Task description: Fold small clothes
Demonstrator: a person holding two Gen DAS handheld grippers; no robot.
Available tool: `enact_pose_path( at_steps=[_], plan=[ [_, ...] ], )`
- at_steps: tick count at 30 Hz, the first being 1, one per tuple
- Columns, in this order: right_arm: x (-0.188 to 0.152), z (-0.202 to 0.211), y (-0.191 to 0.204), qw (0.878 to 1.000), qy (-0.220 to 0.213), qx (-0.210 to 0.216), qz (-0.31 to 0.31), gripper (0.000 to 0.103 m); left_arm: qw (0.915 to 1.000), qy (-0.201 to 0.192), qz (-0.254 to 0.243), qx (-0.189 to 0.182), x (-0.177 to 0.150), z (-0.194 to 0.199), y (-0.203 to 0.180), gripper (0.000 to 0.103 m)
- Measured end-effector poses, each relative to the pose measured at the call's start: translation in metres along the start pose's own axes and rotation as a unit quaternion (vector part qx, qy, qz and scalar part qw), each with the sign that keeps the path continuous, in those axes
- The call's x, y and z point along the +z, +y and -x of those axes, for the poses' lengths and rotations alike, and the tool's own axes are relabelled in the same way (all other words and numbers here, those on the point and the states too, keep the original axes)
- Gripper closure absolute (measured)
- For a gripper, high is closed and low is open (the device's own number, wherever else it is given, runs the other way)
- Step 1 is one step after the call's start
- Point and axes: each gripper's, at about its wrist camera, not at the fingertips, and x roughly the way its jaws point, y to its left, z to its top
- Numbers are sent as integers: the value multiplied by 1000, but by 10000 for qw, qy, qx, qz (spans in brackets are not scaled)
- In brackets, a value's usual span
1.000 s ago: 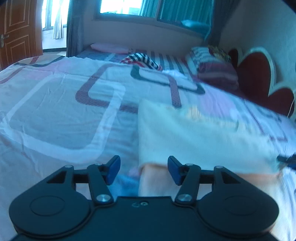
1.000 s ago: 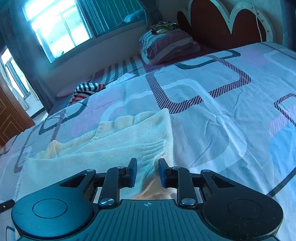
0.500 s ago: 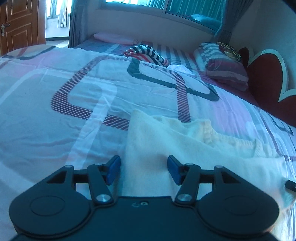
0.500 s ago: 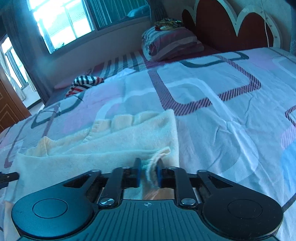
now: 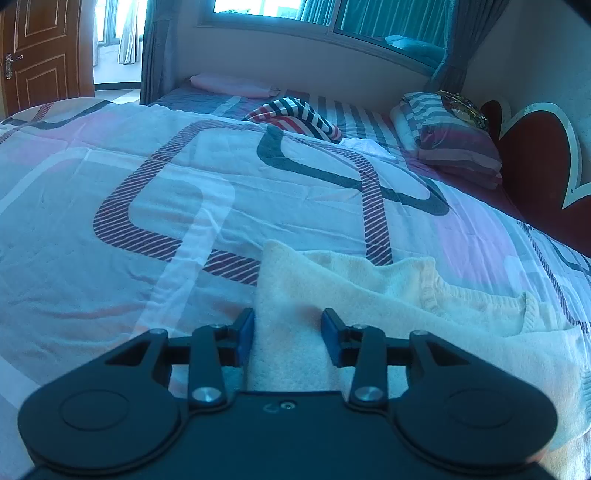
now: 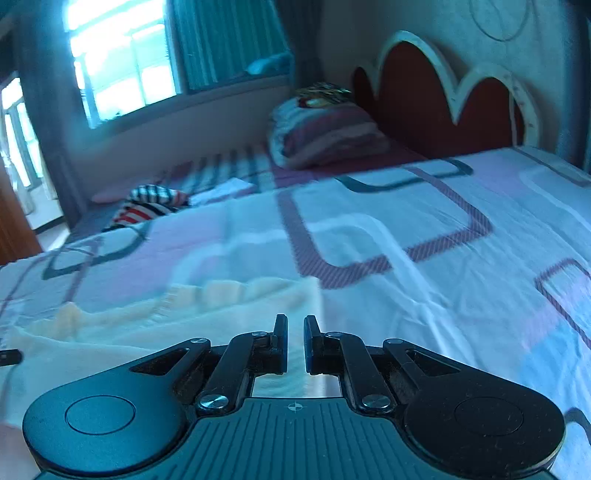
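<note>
Patterned bedspread [image 5: 155, 229] beneath curtained window [image 5: 317, 14].

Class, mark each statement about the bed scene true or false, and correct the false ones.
1. The left gripper has its fingers spread, with the cream garment between them. True.
2. The cream garment lies on a wooden floor. False: it lies on the patterned bedspread.
3. A striped cloth lies farther up the bed. True.
4. The right gripper has its fingers spread wide. False: only a narrow gap separates them.
</note>
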Motion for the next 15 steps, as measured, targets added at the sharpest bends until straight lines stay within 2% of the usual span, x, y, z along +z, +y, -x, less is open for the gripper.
enact_pose_path(
  at_steps=[5,9,11,15],
  plan=[
    [-2,-5,28,9986,156,417,269,95,10000,3,8,54,4,-2,-2,61],
    [-13,-19,45,9961,432,550,534,95,9999,-10,3,152,6,-8,-1,54],
    [-21,-25,46,9951,515,466,699,95,9998,-49,2,186,5,-9,1,53],
    [-28,-35,31,9956,419,-52,838,95,9997,-47,-26,239,6,-8,3,53]
  ],
)
